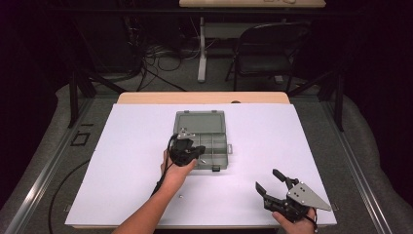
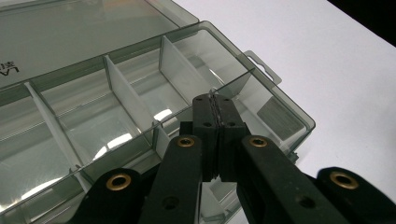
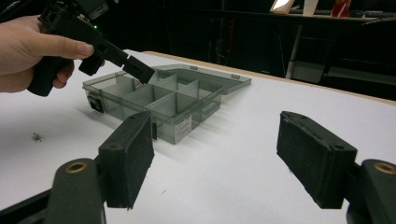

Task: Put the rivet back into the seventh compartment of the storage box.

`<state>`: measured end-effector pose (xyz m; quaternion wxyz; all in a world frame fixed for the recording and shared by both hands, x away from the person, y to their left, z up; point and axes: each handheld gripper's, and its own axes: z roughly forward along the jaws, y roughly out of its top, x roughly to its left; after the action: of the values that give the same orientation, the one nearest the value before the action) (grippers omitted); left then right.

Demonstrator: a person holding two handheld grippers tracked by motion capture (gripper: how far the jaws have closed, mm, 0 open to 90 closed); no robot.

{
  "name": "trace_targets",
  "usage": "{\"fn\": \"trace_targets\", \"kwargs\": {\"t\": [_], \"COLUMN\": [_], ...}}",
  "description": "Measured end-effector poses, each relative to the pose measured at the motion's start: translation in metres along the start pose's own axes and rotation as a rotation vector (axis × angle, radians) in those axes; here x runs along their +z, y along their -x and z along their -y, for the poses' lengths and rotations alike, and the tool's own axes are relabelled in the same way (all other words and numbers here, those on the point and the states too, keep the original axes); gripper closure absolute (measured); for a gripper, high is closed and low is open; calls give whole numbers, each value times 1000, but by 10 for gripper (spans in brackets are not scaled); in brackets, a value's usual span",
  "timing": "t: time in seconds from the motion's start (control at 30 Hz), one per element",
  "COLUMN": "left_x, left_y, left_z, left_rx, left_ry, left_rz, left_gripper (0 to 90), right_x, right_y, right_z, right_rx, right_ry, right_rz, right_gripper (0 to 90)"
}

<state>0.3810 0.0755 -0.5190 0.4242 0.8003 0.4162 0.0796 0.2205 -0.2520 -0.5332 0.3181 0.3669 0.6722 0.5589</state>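
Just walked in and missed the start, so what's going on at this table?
A person works with two hand-held grippers at a white table. The left gripper, jaws shut, reaches into a compartment of the open clear organizer box. The right gripper waits open, off to the side. A small screw-like piece lies loose on the table.

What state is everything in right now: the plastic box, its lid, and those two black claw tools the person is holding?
Compartment box: open, resting flat on the table; the compartments seen up close look empty.
Lid: folded back flat behind the box.
Left gripper: shut, tips poised over the box's compartments; whether anything is pinched cannot be told.
Right gripper: open, nothing between the jaws, away from the box.
Small screw-like bit: lying loose on the table.
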Motion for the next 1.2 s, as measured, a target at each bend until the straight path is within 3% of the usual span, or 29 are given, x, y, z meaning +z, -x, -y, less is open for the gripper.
{"fn": "trace_targets", "kwargs": {"t": [0.57,0.7,0.97,1.2], "left_x": [3,2,-8,-23], "left_y": [1,2,3,3], "left_z": [2,2,0,-1], "left_rx": [-4,-3,-31,-17], "left_ry": [-1,5,54,78], "left_rz": [-3,-4,-20,-32], "left_gripper": [877,781,447,324], "right_x": [0,0,0,0], "right_y": [0,0,0,0], "right_z": [0,0,0,0], "right_rx": [-1,-1,-1,0], "right_ry": [2,2,3,7], "right_rz": [-2,-2,-2,-2], "right_gripper": [266,266,266,267]}}
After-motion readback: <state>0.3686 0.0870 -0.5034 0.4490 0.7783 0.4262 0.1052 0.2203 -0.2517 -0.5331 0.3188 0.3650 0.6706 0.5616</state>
